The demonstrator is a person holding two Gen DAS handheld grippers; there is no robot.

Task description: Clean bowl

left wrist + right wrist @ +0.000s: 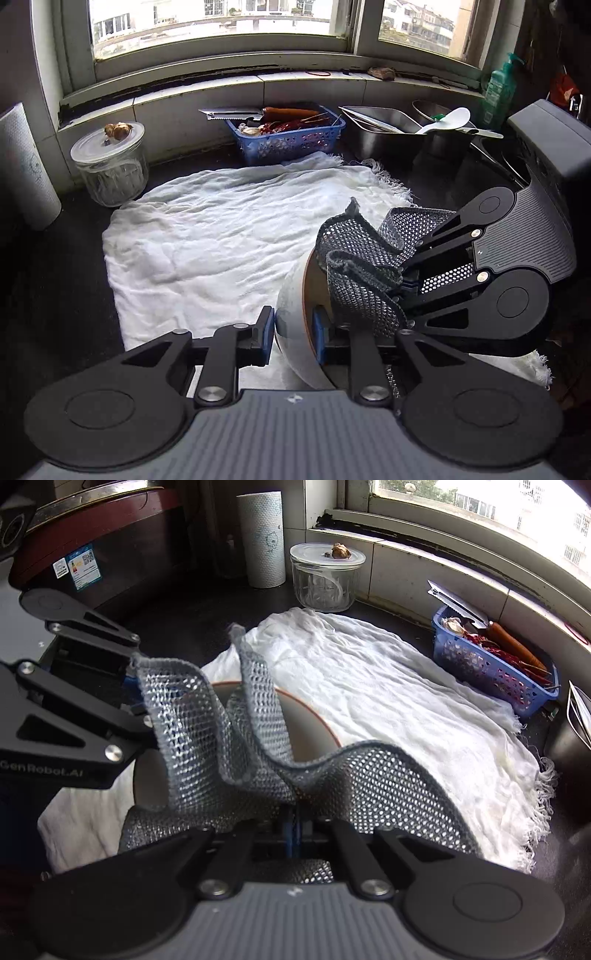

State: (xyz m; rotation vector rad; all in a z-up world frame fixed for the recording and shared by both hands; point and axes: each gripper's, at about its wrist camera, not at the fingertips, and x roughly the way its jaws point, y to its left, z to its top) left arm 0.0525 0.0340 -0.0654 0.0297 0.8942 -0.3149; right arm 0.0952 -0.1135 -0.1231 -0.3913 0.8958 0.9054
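A white bowl [291, 295] with an orange-brown rim stands tilted on its side over a white towel [221, 229]. My left gripper [293, 332] is shut on its wall, one blue pad outside and one inside. My right gripper [400, 291] comes in from the right, shut on a grey mesh dishcloth [354, 266] that drapes into the bowl's mouth. In the right wrist view the right gripper [293, 827] pinches the mesh dishcloth [240, 746], which covers much of the bowl [314, 731]. The left gripper [140, 701] is at the left there, its tips hidden behind the mesh.
On the dark counter around the towel [388, 701] stand a glass jar [110, 166], a paper towel roll [22, 166], a blue basket [288, 136] with a knife, steel trays [380, 129] and a green soap bottle [500, 92]. A tiled sill and a window lie behind.
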